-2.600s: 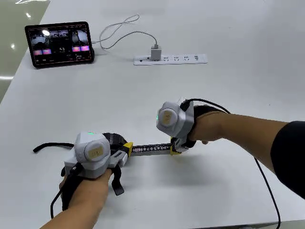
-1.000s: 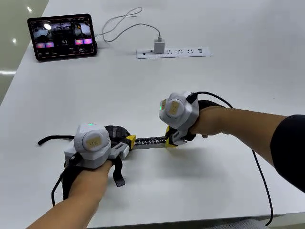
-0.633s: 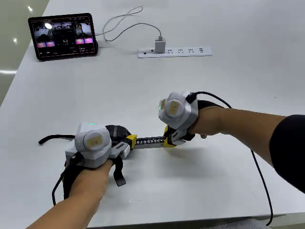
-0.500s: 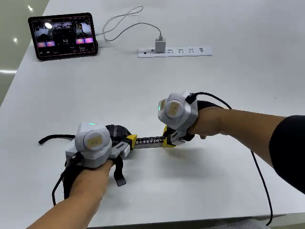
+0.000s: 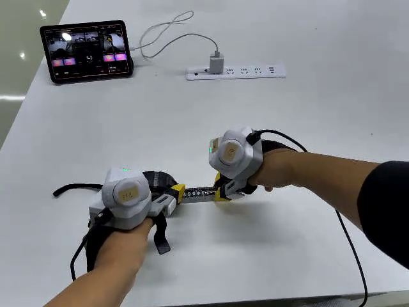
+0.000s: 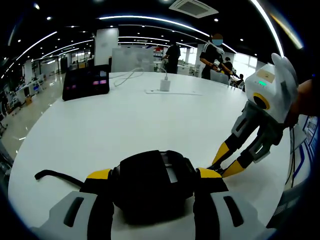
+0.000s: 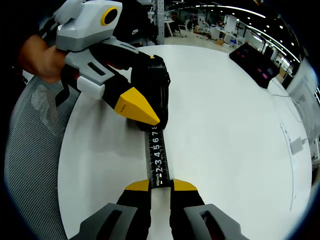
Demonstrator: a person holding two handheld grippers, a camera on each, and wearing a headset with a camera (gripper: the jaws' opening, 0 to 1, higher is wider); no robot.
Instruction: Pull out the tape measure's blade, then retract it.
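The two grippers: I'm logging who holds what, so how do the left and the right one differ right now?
The left gripper clamps the tape measure's black case; the right gripper pinches the end of the blade. The left gripper's jaws stand wide around the case, the right gripper's nearly together on the thin blade. Both are shut, with yellow jaw tips, low over the white table.

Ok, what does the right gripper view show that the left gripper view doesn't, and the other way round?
Right gripper view: the blade, numbers readable, its end pinched in the right tongs, and a mesh chair. Left gripper view: a black strap and people standing behind. Both: the tape measure case clamped in the left tongs, the tablet, the white table.
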